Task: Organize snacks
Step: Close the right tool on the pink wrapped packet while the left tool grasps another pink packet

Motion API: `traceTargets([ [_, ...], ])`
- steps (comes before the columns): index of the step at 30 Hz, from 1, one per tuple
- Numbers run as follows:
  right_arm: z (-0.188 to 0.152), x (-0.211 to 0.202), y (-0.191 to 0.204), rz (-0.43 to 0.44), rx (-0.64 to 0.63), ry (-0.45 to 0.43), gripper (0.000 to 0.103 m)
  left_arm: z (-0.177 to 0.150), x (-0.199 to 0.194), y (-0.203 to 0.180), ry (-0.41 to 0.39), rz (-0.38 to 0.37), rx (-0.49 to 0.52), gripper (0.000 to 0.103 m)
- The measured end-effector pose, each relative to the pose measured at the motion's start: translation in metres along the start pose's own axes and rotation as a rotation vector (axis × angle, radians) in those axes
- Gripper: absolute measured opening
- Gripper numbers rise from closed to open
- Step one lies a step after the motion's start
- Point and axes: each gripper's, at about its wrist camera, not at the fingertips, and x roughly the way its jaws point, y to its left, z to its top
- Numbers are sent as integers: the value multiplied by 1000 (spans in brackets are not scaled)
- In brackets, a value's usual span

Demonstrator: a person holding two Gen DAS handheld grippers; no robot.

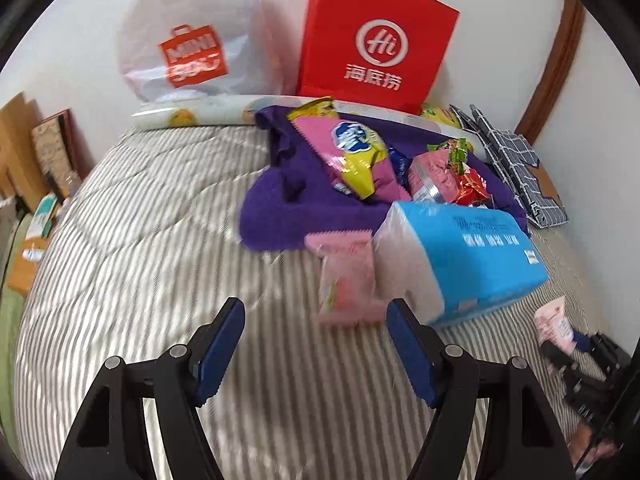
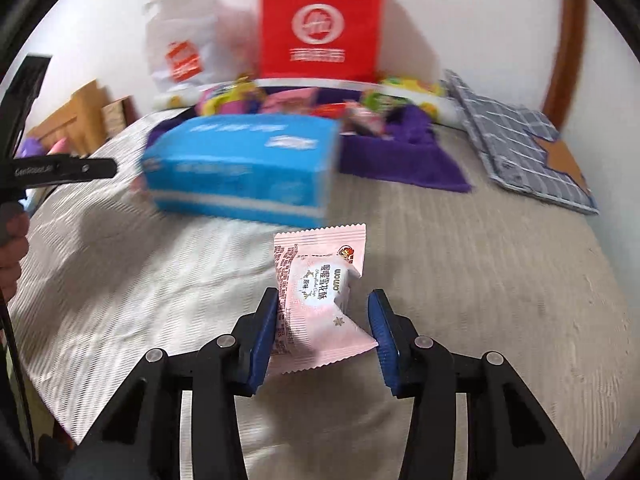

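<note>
Sorting stage: early, by the look of it; most snacks lie heaped on the purple towel [image 1: 280, 216], none visibly gathered into any bag
Right gripper [image 2: 324, 336]: jaws narrowed on a pink snack packet [image 2: 316, 300], the left pad against its side and the right pad at its tail corner; it appears held clear of the bedspread [image 2: 480, 280], toward 6 o'clock in the right wrist view
Left gripper [image 1: 316, 352]: jaws wide with nothing between them, over the striped bedspread at 6 o'clock in the left wrist view
Second pink packet [image 1: 346, 280]: flat on the bed just past the left gripper's right finger, touching the blue tissue pack [image 1: 472, 264] at its 3 o'clock side; not yet picked
Snack heap: yellow-and-pink bag [image 1: 352, 152], red and green sweets [image 1: 468, 184], toward 12 o'clock on the towel, all untouched
Possible containers: red paper bag [image 1: 376, 40] and white plastic bag [image 1: 192, 48] against the wall at 12 o'clock
Readable writing: "Hi" in a circle with Chinese characters on the red bag; "MINI" on the white bag's orange logo; "wowo" and Chinese characters on the held packet; tissue pack text too blurred
Left to do: judged nearly everything
</note>
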Motion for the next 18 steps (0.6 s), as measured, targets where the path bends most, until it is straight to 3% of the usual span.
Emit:
traceTargets([
  [8,30,26,-53,-77,145,11,45,16,38,-14,52,44,58,68],
  [11,41,35,-60,-52,180,3,45,18,43,-15,53,1,60,66],
  [13,43,41,-58,-41,182,3,45,18,45,-16,52,-17,68,57],
  [15,44,50,-55,-36,170,41,45,18,51,-13,73,-30,69,34],
  [18,44,57,-56,9,180,71,45,15,51,-11,71,-53,84,32],
])
